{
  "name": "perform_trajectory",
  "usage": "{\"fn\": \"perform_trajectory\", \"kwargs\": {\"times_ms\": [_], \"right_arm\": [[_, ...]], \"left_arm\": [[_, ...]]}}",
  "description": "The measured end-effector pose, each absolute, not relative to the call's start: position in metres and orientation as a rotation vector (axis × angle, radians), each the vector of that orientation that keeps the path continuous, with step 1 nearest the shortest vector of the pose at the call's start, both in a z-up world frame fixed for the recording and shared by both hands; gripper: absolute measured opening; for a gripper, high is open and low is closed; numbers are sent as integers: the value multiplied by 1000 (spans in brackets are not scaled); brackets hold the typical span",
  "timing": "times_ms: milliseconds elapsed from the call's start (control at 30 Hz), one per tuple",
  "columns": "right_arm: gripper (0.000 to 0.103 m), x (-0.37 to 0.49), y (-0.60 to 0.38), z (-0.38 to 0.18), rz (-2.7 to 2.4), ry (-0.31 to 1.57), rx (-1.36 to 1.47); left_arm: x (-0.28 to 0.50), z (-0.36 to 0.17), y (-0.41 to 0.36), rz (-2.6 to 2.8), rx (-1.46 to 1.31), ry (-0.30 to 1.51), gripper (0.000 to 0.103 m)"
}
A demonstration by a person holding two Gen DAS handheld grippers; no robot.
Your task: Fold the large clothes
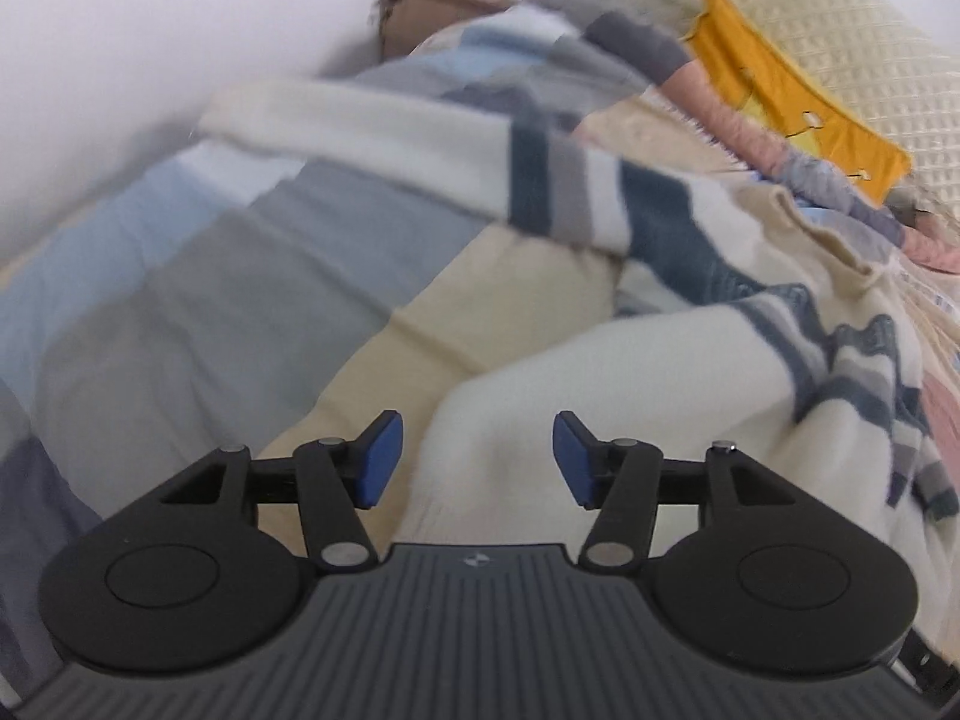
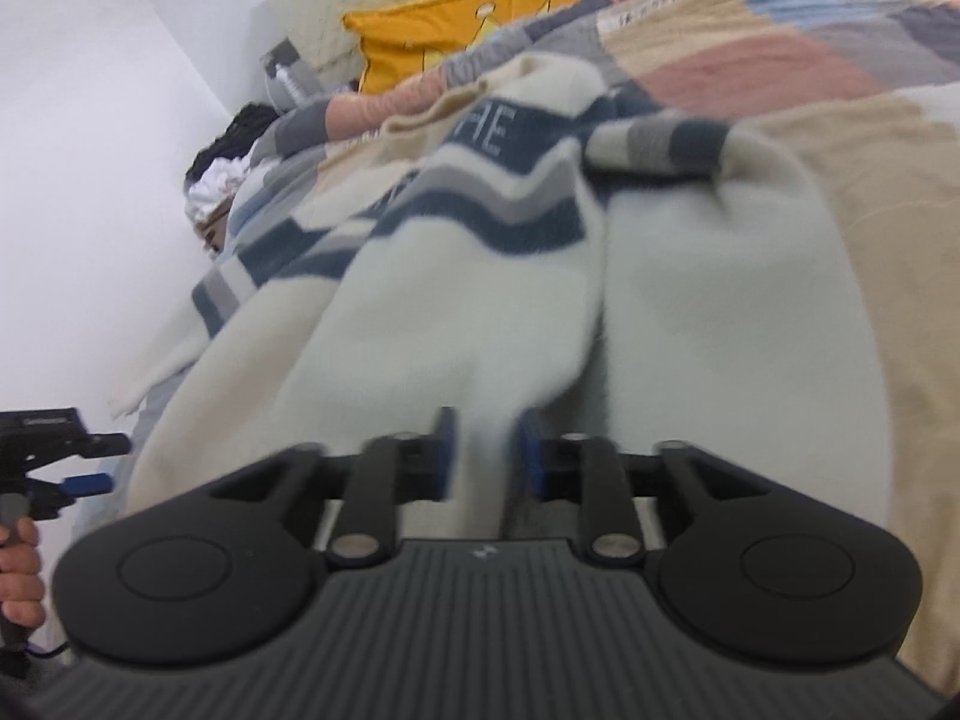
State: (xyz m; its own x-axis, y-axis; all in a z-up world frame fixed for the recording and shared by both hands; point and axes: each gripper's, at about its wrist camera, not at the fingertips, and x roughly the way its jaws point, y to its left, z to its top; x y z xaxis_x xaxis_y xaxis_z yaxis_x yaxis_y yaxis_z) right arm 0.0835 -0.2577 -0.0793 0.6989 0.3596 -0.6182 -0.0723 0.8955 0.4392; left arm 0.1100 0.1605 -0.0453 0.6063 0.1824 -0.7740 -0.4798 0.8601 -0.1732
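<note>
A cream sweater (image 1: 630, 372) with navy and grey stripes lies spread on the patchwork bedspread (image 1: 210, 300). My left gripper (image 1: 477, 459) is open just over the sweater's plain cream lower part, and its blue pads (image 1: 381, 459) stand wide apart without touching cloth. In the right wrist view the sweater (image 2: 480, 300) stretches away with its striped chest and lettering far up. My right gripper (image 2: 486, 450) is open, with a raised fold of cream cloth between its pads; the picture is blurred there. The left gripper (image 2: 90, 462) shows at the left edge, held by a hand (image 2: 18, 552).
A yellow cushion (image 1: 780, 90) and a cream waffle-textured pillow (image 1: 840, 18) lie at the head of the bed. A heap of other clothes (image 2: 222, 174) sits by the white wall (image 1: 120, 30). Beige and pink bedspread patches (image 2: 870, 180) lie right of the sweater.
</note>
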Motion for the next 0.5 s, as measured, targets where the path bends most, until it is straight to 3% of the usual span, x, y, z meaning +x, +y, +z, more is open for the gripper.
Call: {"fn": "perform_trajectory", "kwargs": {"times_ms": [67,300,500], "right_arm": [[70,81,-264,-73,238,727,422],[70,79,-291,-51,122,602,426],[70,95,-328,-65,-44,644,517]], "left_arm": [[109,-34,149,358,-353,819,62],[124,-4,84,139,-275,785,63],[152,-18,31,-21,-234,803,63]]}}
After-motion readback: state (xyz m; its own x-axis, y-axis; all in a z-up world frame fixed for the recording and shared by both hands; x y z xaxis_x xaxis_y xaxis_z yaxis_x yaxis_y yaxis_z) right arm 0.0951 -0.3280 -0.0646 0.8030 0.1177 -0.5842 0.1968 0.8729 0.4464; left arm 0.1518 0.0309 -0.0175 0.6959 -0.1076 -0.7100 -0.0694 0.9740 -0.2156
